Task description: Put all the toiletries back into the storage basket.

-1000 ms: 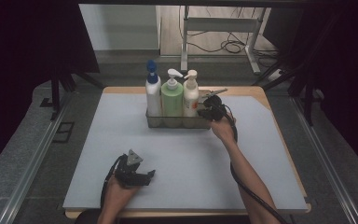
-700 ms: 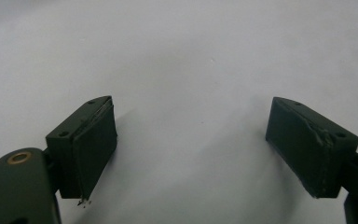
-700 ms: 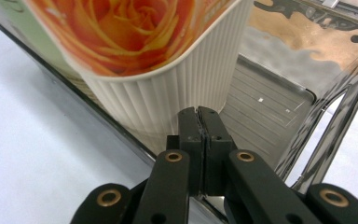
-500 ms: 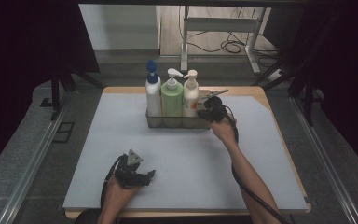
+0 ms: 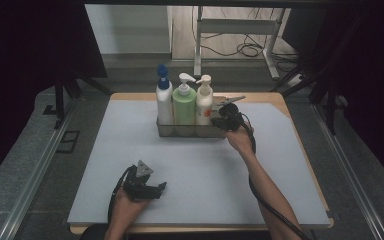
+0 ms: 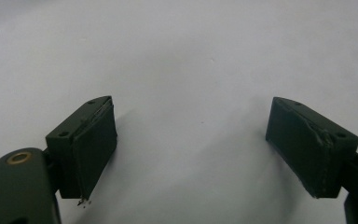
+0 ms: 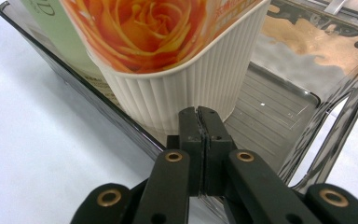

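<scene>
Clear bin at far middle of grey mat; cream bottle in its right end. Right gripper clamped on bin's near wall. Left gripper near front, gaping, empty.

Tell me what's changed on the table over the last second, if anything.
Nothing visibly changed. The right gripper still sits shut at the tray wall beside the cream bottle, the left gripper still rests open on the mat, and all three bottles stand in the tray as before.
</scene>
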`<action>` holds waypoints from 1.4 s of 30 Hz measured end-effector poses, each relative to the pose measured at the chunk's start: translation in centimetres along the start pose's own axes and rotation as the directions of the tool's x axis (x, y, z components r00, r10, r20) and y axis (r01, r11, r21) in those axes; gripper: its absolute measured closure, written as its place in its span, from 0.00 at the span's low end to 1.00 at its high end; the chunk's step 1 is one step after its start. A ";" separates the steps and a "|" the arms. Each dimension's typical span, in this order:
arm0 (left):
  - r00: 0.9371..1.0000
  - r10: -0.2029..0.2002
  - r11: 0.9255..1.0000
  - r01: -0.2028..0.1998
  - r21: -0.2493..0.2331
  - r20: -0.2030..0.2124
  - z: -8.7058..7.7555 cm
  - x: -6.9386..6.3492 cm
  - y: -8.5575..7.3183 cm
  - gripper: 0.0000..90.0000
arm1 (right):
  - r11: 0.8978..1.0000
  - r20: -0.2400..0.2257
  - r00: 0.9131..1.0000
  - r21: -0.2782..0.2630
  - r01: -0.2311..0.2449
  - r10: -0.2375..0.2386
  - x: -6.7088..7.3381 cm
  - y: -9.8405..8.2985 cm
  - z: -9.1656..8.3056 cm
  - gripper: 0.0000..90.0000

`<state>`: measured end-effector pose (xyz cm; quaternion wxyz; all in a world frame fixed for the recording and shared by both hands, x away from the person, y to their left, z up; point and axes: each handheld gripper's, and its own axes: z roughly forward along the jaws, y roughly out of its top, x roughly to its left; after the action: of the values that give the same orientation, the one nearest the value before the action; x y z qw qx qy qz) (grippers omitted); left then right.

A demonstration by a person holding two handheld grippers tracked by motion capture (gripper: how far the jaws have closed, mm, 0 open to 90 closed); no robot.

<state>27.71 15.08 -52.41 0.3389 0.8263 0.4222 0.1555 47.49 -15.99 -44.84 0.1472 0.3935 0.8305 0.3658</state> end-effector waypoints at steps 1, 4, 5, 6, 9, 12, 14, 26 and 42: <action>1.000 0.000 1.000 0.000 0.000 0.000 0.0 0.0 0.0 0.18 | 1.000 0.000 1.000 0.000 -0.001 0.001 0.0 0.0 0.0 0.98; 1.000 0.000 1.000 0.000 0.000 0.000 0.0 0.0 0.0 0.18 | 1.000 -0.001 1.000 -0.002 -0.002 0.002 -0.1 -0.1 -0.1 0.95; 1.000 0.000 1.000 0.000 0.000 0.000 0.0 0.0 0.0 0.18 | 1.000 -0.002 1.000 -0.006 -0.003 0.003 -0.1 -0.1 -0.1 0.95; 1.000 0.000 1.000 0.000 0.000 0.000 0.0 0.0 0.0 0.18 | 1.000 -0.002 1.000 -0.007 -0.004 0.004 -0.1 -0.1 -0.2 0.94; 1.000 0.000 1.000 0.000 0.000 0.000 0.0 0.0 0.0 0.18 | 1.000 -0.004 1.000 -0.009 -0.007 0.007 -0.2 -0.1 -0.4 0.92; 1.000 0.000 1.000 0.000 0.000 0.000 0.0 0.0 0.0 0.18 | 1.000 -0.006 1.000 -0.014 -0.001 0.001 -0.1 -0.1 -0.5 0.91; 1.000 0.000 1.000 0.000 -0.001 -0.001 0.0 0.0 0.0 0.18 | 1.000 -0.004 1.000 -0.016 0.003 -0.004 -0.1 -0.1 -0.6 0.90; 1.000 0.002 1.000 -0.002 0.000 -0.002 0.0 0.0 0.0 0.18 | 0.999 0.004 1.000 -0.037 0.011 -0.010 0.0 -0.2 -1.6 0.74; 1.000 0.001 1.000 -0.001 -0.002 -0.001 0.0 0.0 0.0 0.18 | 0.997 -0.016 1.000 -0.080 0.018 -0.020 0.4 -0.6 -3.6 0.47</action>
<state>27.69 15.08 -52.42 0.3393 0.8261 0.4219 0.1567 44.94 -17.68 -42.78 0.1595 0.3764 0.8201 0.4004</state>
